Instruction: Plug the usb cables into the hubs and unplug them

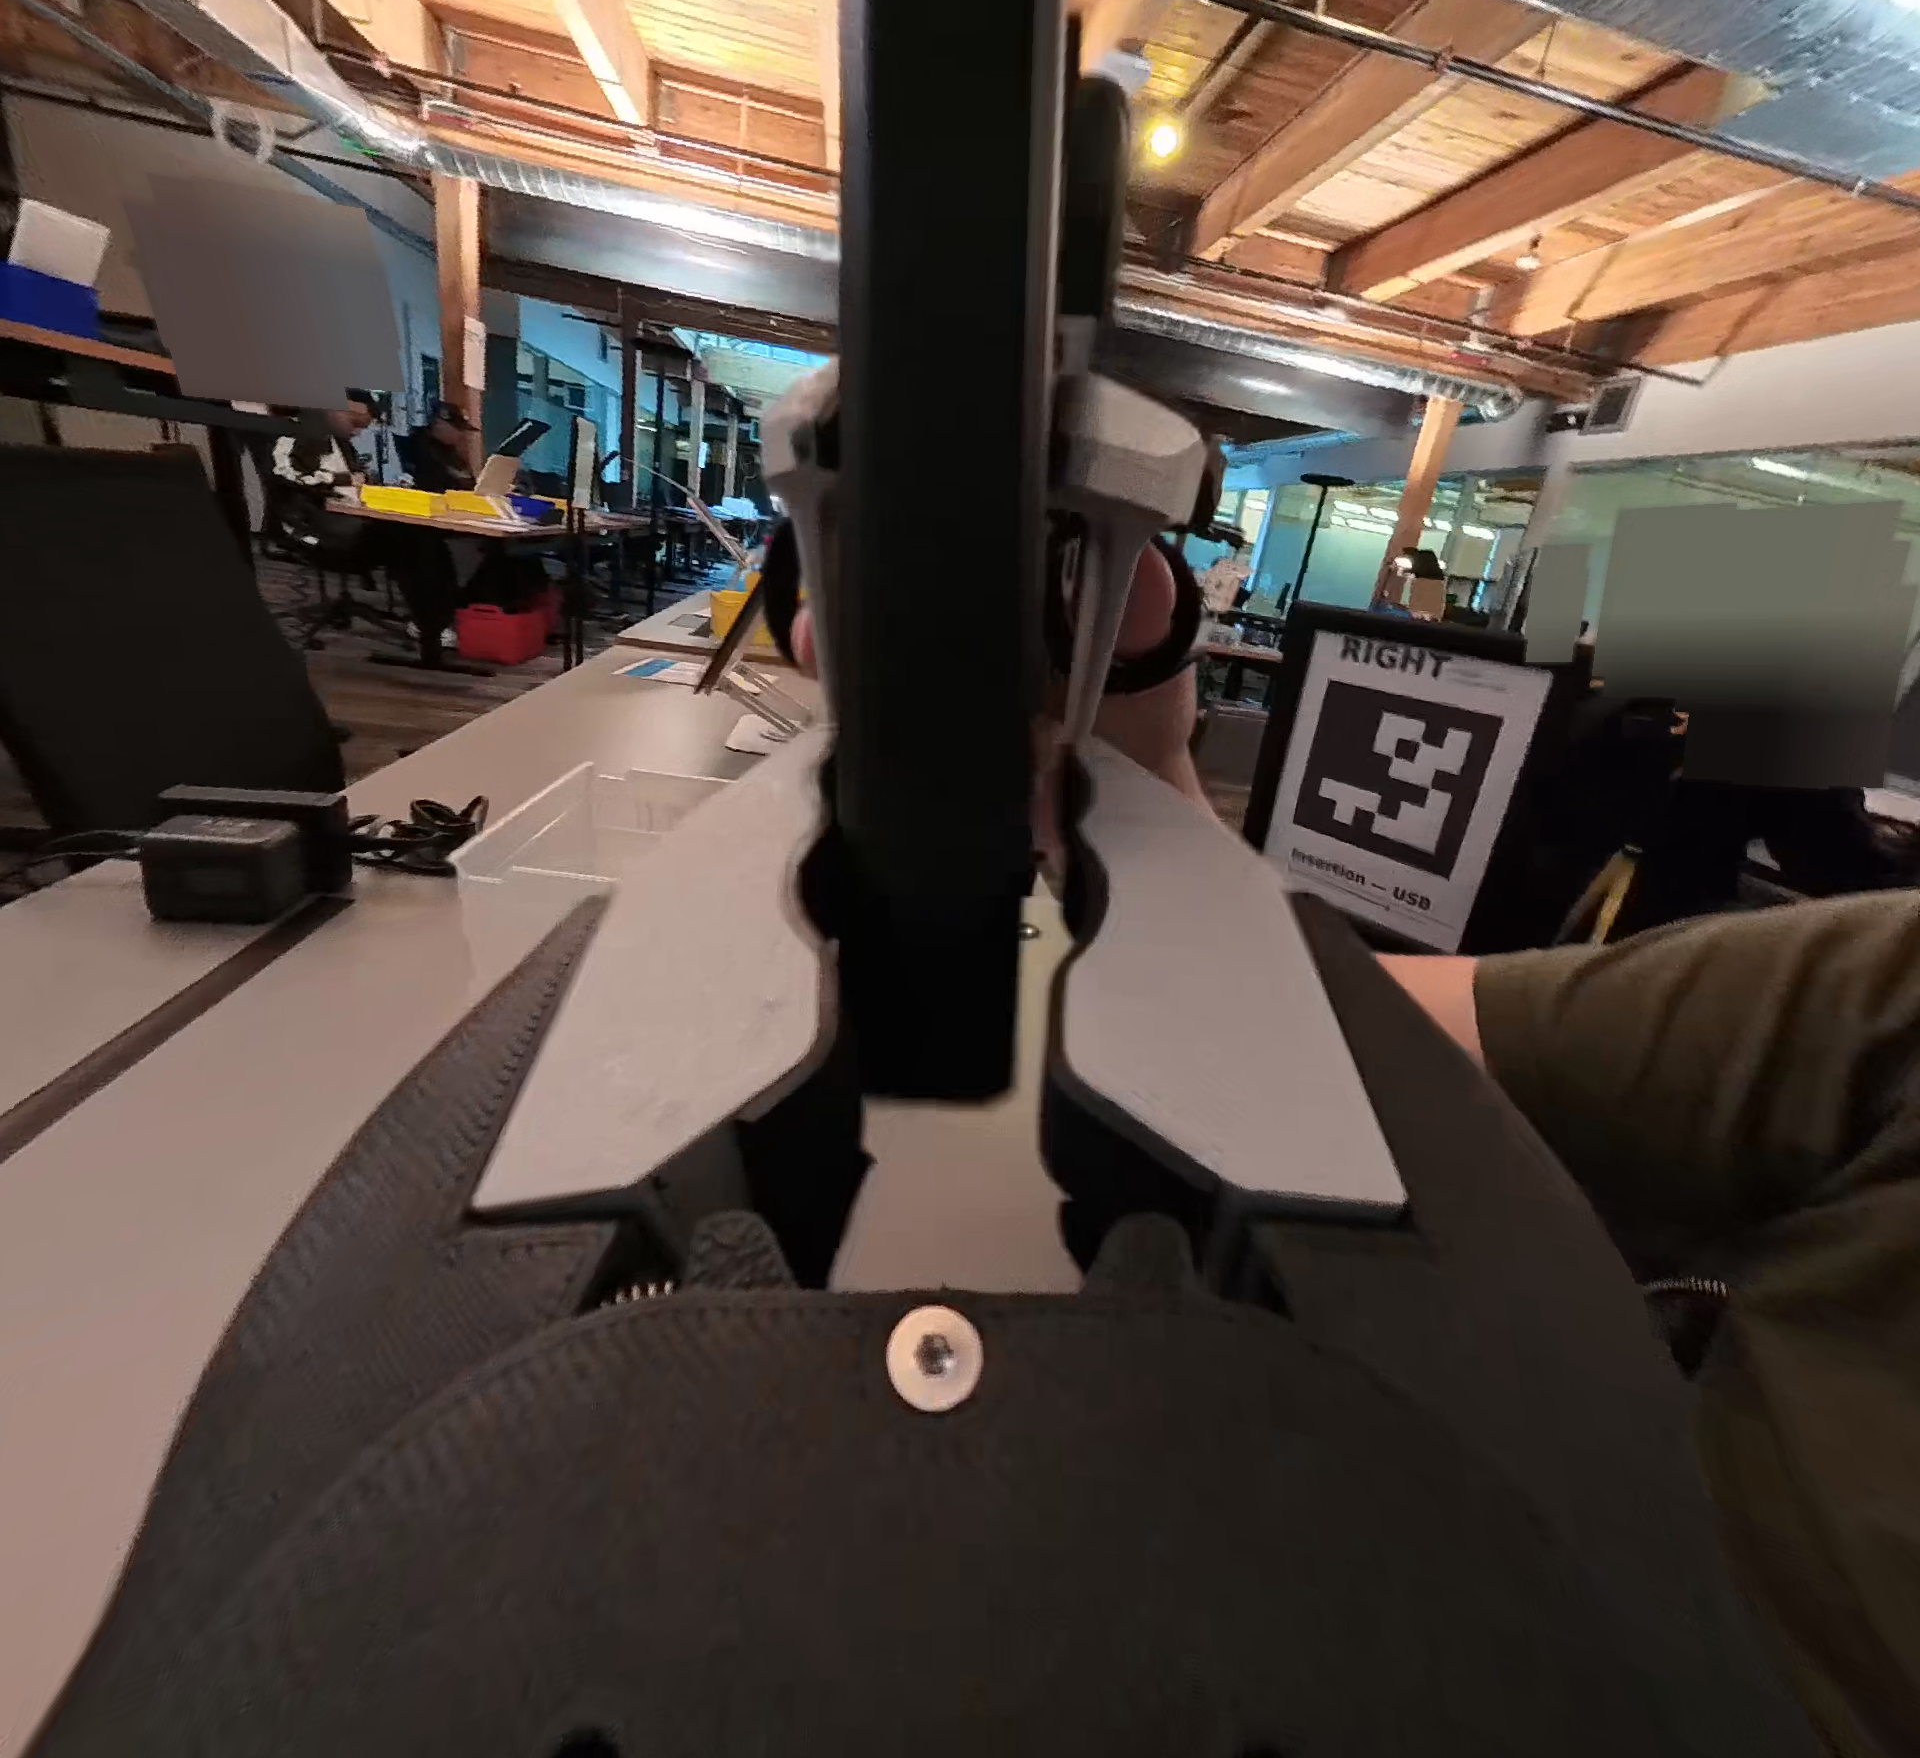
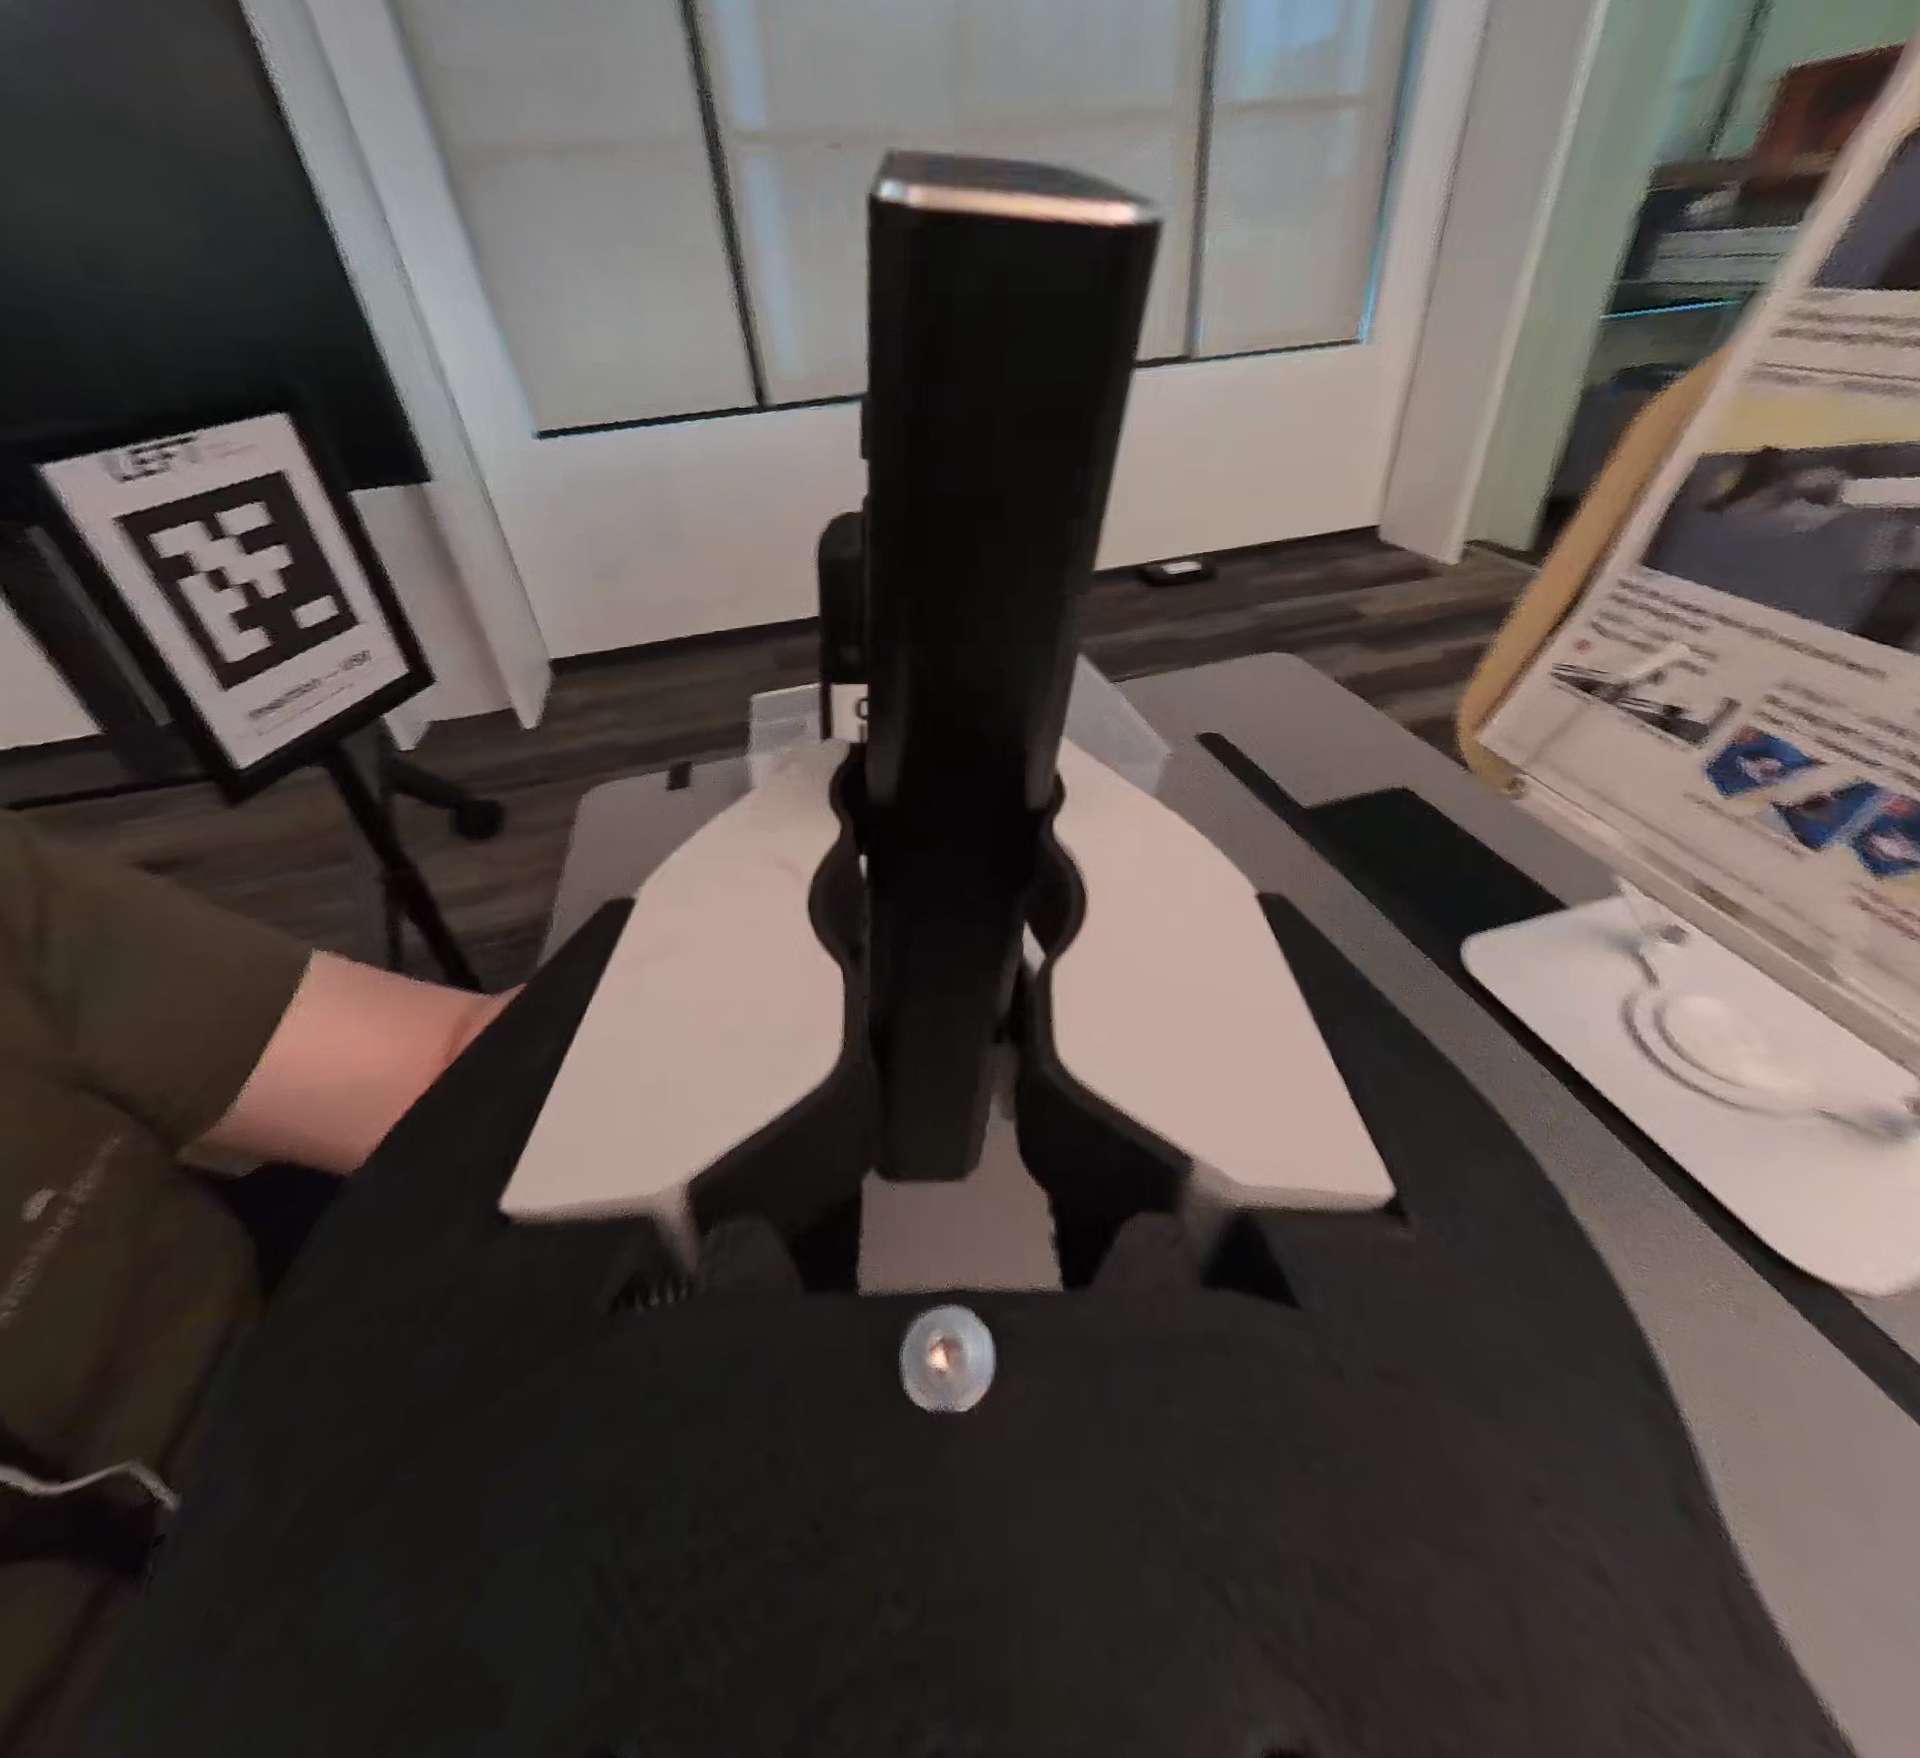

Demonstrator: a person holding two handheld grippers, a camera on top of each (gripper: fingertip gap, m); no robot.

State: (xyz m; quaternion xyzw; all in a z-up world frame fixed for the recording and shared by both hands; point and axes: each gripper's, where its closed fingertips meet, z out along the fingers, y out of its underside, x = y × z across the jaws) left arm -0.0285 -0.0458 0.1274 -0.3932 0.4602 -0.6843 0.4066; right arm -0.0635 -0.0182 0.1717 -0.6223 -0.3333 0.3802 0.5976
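In the left wrist view my left gripper [image 1: 945, 835] is shut on a long black bar-shaped hub [image 1: 935, 565] that rises between the fingers and runs out of the top of the frame. Behind the hub, the white fingers [image 1: 1127, 472] of the other gripper and a hand flank it. In the right wrist view my right gripper [image 2: 951, 804] is shut on a black bar-shaped hub [image 2: 987, 513] whose far end shows. I cannot tell whether it is the same hub. Black cables [image 1: 416, 825] lie coiled on the grey table [image 1: 156, 1137].
A black power adapter [image 1: 244, 851] and a clear plastic tray [image 1: 592, 815] sit on the table at left. Marker signs on stands [image 1: 1392, 773] [image 2: 249, 596] stand beside the table. An instruction board on a white base [image 2: 1714, 669] stands at right. A sleeved arm [image 1: 1683, 1085] is close.
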